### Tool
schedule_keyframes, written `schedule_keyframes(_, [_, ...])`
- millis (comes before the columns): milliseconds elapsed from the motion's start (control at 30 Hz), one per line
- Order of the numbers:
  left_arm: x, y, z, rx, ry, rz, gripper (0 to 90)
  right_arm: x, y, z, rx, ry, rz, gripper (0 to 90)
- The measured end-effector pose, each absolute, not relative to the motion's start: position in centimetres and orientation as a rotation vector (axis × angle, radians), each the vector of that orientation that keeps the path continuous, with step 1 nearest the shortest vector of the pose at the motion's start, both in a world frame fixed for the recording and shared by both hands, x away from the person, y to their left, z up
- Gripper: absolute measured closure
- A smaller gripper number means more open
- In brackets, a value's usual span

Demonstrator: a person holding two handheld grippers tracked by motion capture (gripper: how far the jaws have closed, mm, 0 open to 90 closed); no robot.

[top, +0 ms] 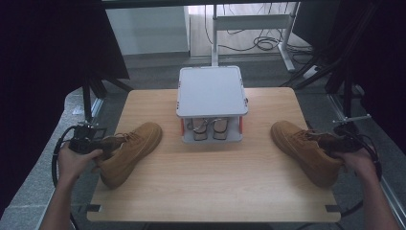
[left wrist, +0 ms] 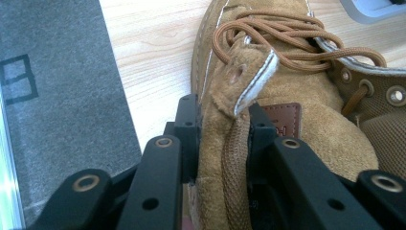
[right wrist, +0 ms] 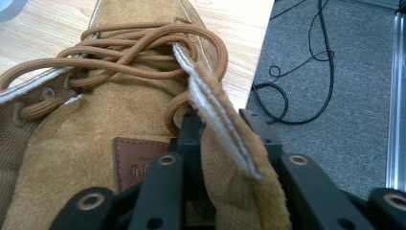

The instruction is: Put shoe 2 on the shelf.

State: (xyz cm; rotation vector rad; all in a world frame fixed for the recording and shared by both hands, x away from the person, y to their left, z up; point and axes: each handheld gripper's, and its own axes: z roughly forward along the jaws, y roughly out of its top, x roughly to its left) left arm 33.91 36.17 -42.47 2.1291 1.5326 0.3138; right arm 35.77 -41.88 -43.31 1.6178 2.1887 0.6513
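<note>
Two tan suede lace-up boots lie on the wooden table (top: 210,172). The left boot (top: 129,151) rests near the table's left edge with its toe toward the middle. My left gripper (top: 95,143) is shut on that boot's collar (left wrist: 225,143), the suede pinched between the black jaws. The right boot (top: 304,148) lies near the right edge, toe pointing inward. My right gripper (top: 335,143) is shut on the collar edge (right wrist: 230,158) of this boot, beside its brown leather tag (right wrist: 136,163) and laces (right wrist: 139,52).
A grey two-level rack (top: 212,91) stands at the back middle of the table, with a pair of light shoes (top: 210,128) on its lower shelf. Cables (right wrist: 297,86) lie on the grey floor to the right. Black stands flank the table.
</note>
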Motion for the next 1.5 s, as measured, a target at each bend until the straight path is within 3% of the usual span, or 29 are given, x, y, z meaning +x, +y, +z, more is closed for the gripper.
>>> schedule_keyframes(67, [34.0,36.0,-42.5,2.142,1.527,0.306,63.2,35.8,-42.0,-43.3,1.625,2.188,0.666,77.2])
schedule_keyframes(233, [34.4,35.3,-42.6,2.184,1.54,0.33,64.3,35.7,-42.1,-43.3,1.632,2.171,0.688,79.4])
schedule_keyframes(633, [35.1,35.2,-43.1,2.204,1.576,0.319,78.2,35.3,-42.2,-43.5,1.628,2.128,0.726,82.6])
schedule_keyframes(1500, [32.7,32.2,-39.5,2.142,1.427,0.459,80.4,32.4,-40.5,-41.1,1.424,1.973,0.799,84.0])
